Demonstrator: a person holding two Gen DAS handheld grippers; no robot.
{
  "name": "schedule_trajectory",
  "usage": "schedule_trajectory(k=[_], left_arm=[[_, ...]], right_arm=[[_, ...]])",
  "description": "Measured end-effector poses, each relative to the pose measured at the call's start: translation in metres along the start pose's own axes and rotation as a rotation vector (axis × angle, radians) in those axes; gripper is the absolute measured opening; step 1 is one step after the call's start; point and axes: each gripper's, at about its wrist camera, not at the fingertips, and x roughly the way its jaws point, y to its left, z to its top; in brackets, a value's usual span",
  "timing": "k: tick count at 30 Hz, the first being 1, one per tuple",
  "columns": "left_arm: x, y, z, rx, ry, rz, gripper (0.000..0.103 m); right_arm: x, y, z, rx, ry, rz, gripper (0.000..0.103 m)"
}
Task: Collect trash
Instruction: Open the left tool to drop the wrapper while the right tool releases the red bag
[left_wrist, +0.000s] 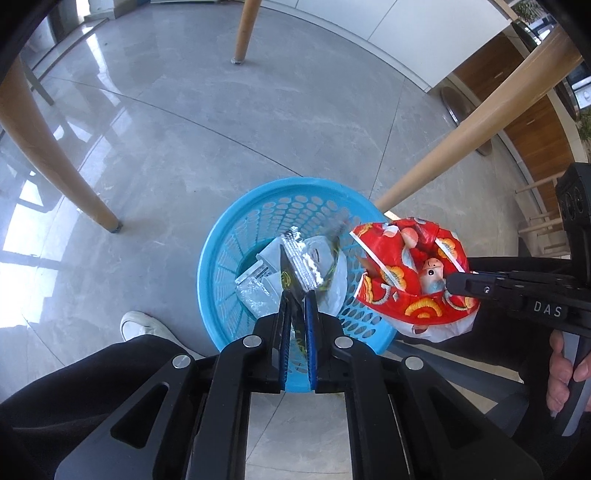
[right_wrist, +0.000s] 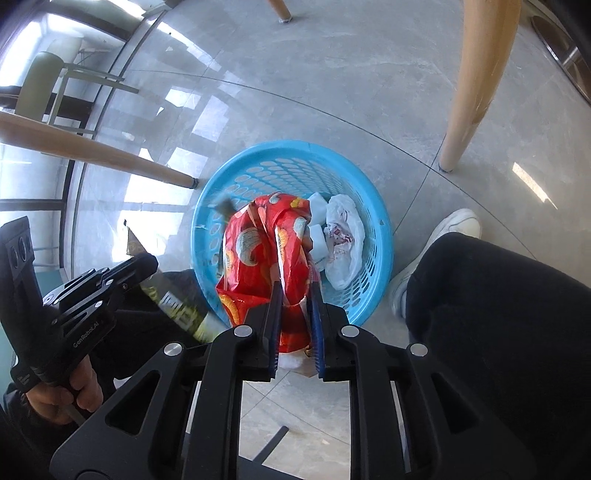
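A round blue plastic basket (left_wrist: 229, 236) stands on the grey floor; it also shows in the right wrist view (right_wrist: 373, 221). My left gripper (left_wrist: 297, 291) is shut on a dark and silver foil wrapper (left_wrist: 301, 258), held over the basket; the wrapper shows in the right wrist view (right_wrist: 177, 306) too. My right gripper (right_wrist: 295, 291) is shut on a red patterned snack bag (right_wrist: 266, 251), held above the basket's rim; it shows in the left wrist view (left_wrist: 410, 273) as well. White plastic bags and wrappers (right_wrist: 341, 236) lie inside the basket.
Wooden table legs (left_wrist: 55, 155) (left_wrist: 469, 125) (right_wrist: 469, 85) stand around the basket. The person's white shoes (left_wrist: 142, 325) (right_wrist: 443, 236) and dark trouser legs are close beside it. A chair (right_wrist: 55, 81) stands far left.
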Motion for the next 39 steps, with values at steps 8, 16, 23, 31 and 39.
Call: schedule_trajectory(k=[8, 16, 23, 31, 39], left_arm=[[0.009, 0.002, 0.001, -0.005, 0.026, 0.009, 0.007], [0.011, 0.004, -0.004, -0.011, 0.047, 0.031, 0.064], [0.014, 0.007, -0.009, -0.014, 0.062, 0.071, 0.097], [0.002, 0.006, -0.017, 0.004, 0.043, 0.084, 0.097], [-0.027, -0.002, -0.026, -0.004, -0.026, 0.087, 0.097]], right_arm=[[0.002, 0.000, 0.002, 0.011, 0.001, -0.009, 0.023], [-0.002, -0.006, 0.003, 0.042, -0.032, -0.053, 0.083], [-0.002, -0.013, 0.002, 0.066, -0.040, -0.074, 0.094], [-0.008, -0.006, -0.002, 0.044, -0.055, -0.067, 0.094], [-0.031, 0.009, -0.017, -0.005, -0.096, -0.034, 0.094]])
